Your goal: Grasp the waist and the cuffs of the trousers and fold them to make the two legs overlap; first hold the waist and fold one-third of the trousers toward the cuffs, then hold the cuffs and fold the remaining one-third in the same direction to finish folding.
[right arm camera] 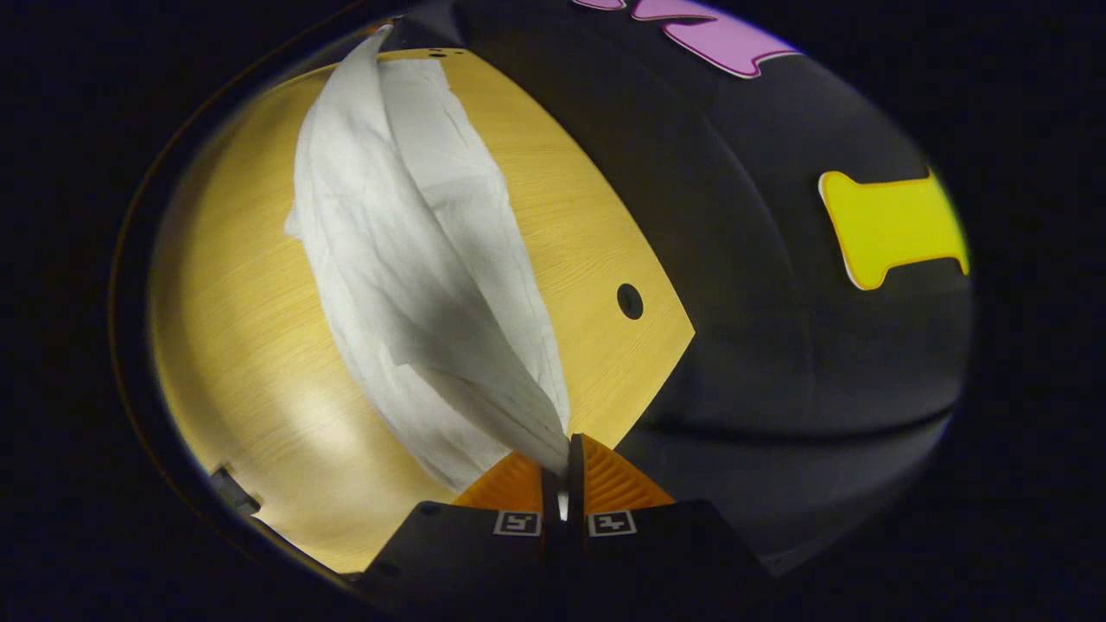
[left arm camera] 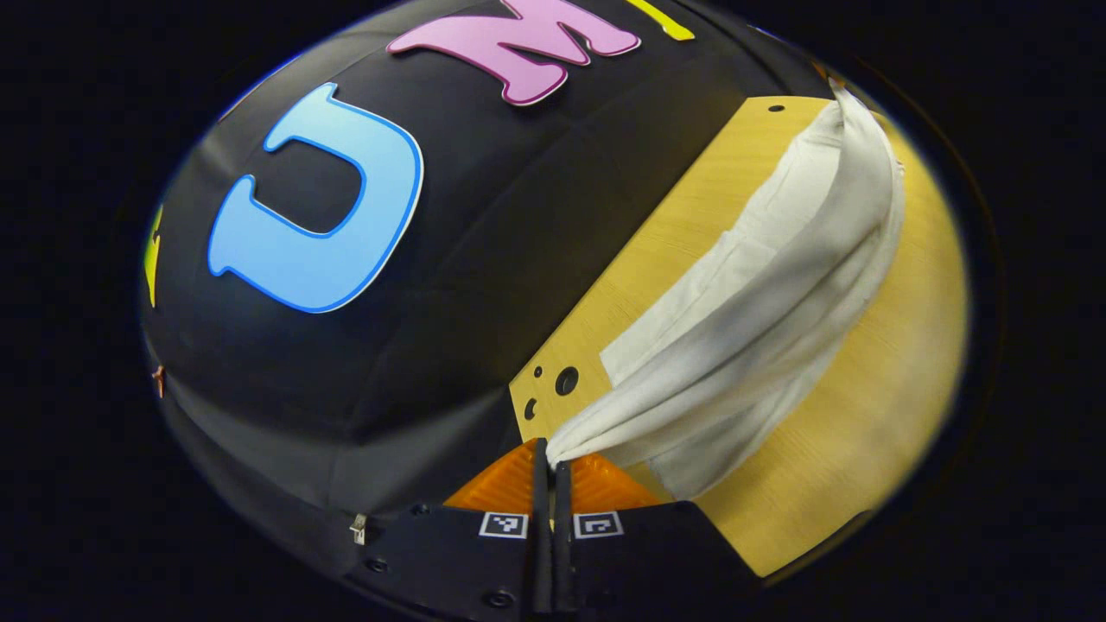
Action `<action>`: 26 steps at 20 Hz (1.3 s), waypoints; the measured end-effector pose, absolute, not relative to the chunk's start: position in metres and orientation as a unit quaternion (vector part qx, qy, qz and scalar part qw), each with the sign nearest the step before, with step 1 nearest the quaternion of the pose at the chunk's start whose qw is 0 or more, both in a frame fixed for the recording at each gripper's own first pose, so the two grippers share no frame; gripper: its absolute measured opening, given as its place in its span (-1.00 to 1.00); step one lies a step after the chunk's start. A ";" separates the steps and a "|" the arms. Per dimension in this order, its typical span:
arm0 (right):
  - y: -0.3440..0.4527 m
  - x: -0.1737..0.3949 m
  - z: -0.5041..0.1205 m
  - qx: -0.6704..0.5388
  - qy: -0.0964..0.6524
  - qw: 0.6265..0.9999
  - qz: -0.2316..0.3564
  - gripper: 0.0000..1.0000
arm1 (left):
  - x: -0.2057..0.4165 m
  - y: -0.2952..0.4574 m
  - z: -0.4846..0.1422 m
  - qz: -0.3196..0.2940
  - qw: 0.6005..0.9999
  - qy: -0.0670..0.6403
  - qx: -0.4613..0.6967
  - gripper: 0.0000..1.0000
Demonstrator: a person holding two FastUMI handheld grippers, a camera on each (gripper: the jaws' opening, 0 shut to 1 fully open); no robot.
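White trousers (left arm camera: 760,294) stretch across the wooden table (left arm camera: 899,363) in the left gripper view, one edge lifted off the wood and drawn into my left gripper (left arm camera: 551,458), which is shut on the cloth. In the right gripper view the same trousers (right arm camera: 406,259) rise from the table (right arm camera: 233,345) in a long fold that ends pinched in my right gripper (right arm camera: 566,458), also shut on the fabric. Part of the trousers still lies flat beneath the raised layer. I cannot tell which end is the waist and which the cuffs.
The table's far edge meets the black booth wall (left arm camera: 415,363). Round holes pierce the tabletop near its corners (left arm camera: 567,380) (right arm camera: 630,301). A small dark object (right arm camera: 232,491) sits at the table's near left edge in the right gripper view.
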State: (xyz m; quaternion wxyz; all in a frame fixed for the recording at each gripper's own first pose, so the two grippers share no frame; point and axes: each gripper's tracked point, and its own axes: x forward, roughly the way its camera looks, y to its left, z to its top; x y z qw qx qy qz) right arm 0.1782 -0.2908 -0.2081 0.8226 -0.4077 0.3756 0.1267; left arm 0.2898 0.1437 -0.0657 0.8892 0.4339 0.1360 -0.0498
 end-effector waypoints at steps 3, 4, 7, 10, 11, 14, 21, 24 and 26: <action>-0.293 0.216 -0.216 -0.354 0.382 0.848 0.103 -0.90 | 0.330 0.135 -0.080 -0.045 0.916 0.156 0.366 -0.90; -0.294 0.227 -0.220 -0.334 0.385 0.855 0.093 -0.90 | 0.342 0.134 -0.087 -0.041 0.923 0.168 0.344 -0.90; -0.302 0.253 -0.234 -0.272 0.404 0.871 0.064 -0.90 | 0.373 0.131 -0.109 -0.032 0.936 0.189 0.297 -0.90; -0.308 0.263 -0.252 -0.207 0.436 0.875 0.032 -0.89 | 0.379 0.128 -0.122 -0.017 0.940 0.197 0.278 -0.84; -0.305 0.260 -0.251 -0.183 0.446 0.876 0.024 -0.83 | 0.380 0.127 -0.128 -0.012 0.941 0.203 0.271 -0.72; -0.305 0.257 -0.232 -0.123 0.435 0.892 0.003 -0.07 | 0.370 0.122 -0.131 0.002 0.952 0.202 0.230 0.23; -0.345 0.218 -0.190 0.058 0.354 0.928 -0.101 0.96 | 0.316 0.138 -0.086 0.047 0.977 0.158 0.139 0.94; -0.358 0.199 -0.177 0.148 0.314 0.928 -0.138 1.00 | 0.284 0.142 -0.070 0.060 0.985 0.141 0.086 0.94; -0.362 0.188 -0.186 0.216 0.289 0.918 -0.163 1.00 | 0.256 0.143 -0.059 0.066 0.987 0.134 0.055 0.94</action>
